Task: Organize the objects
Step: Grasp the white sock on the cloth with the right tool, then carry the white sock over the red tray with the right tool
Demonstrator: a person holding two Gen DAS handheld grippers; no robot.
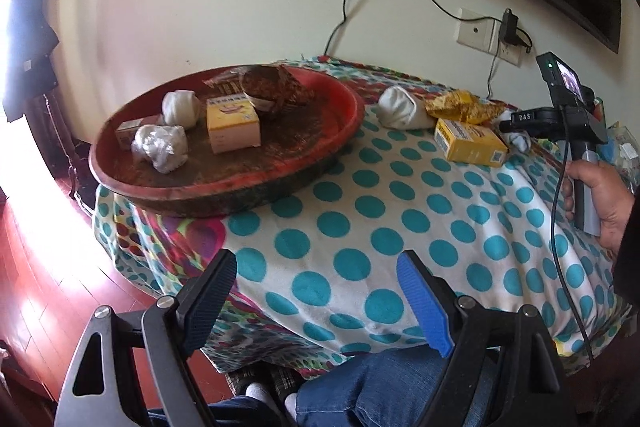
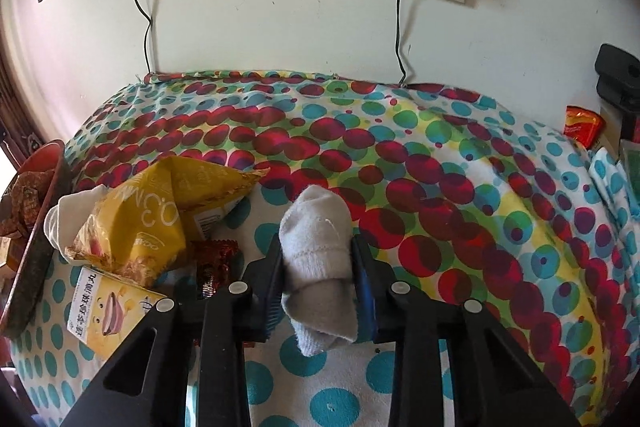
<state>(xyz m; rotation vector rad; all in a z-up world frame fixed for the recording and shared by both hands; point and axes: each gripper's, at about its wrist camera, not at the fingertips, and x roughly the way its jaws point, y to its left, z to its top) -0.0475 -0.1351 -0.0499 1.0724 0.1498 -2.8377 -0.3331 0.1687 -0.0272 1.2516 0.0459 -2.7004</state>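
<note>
Socks, boxes and snack packets lay on a table under a dotted cloth [image 1: 400,195]. Right gripper [image 2: 316,267] was clamped on a rolled grey sock [image 2: 316,251], pads pressing both its sides, just above the cloth near the table's middle. Left gripper [image 1: 320,291] stood released, nothing between its fingers, at the table's 6 o'clock edge. Red round tray [image 1: 320,163], at 10 o'clock, held two sock bundles, a yellow box [image 1: 234,125] and brown wrappers. At 9 o'clock of the held sock: yellow snack bag [image 2: 160,211], white sock [image 2: 68,215], second yellow box [image 2: 108,319].
</note>
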